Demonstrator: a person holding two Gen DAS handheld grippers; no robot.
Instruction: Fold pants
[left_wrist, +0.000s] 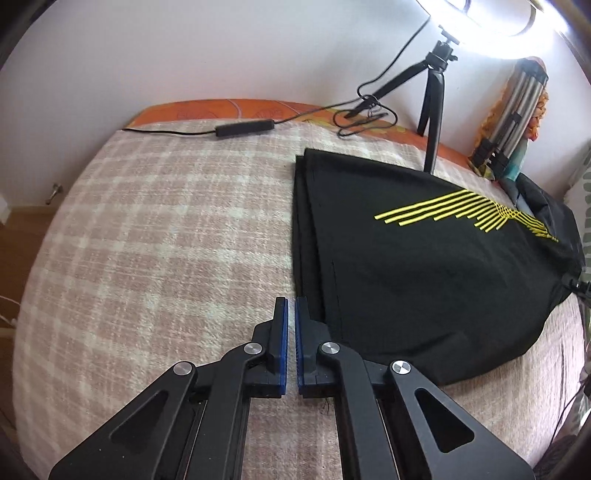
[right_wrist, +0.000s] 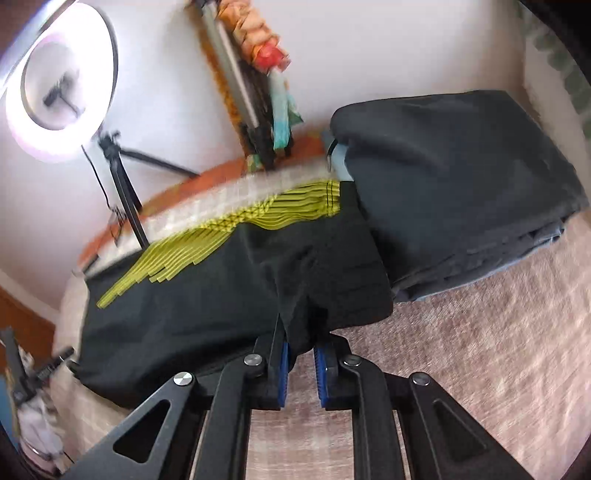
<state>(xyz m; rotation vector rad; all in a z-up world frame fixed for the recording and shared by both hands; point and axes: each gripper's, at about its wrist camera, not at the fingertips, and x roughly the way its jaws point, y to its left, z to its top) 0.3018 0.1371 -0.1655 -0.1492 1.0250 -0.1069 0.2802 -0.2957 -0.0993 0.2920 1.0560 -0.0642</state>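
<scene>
On plaid blanket (left_wrist: 147, 229), L gripper (left_wrist: 291, 306) is sitting clenched w/ nothing between blue pads, just beside pants' hem. Black pants (left_wrist: 424, 277) w/ yellow stripes (left_wrist: 461, 210) are lying flat at center-right. R gripper (right_wrist: 301, 347) is grasping pants' waist edge, fabric bunching between pads.

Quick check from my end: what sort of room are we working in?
Most likely a bedroom in a home. The black pants lie on a bed with a checked blanket, beside a stack of folded dark clothes, and a ring light on a tripod stands by the wall.
</scene>
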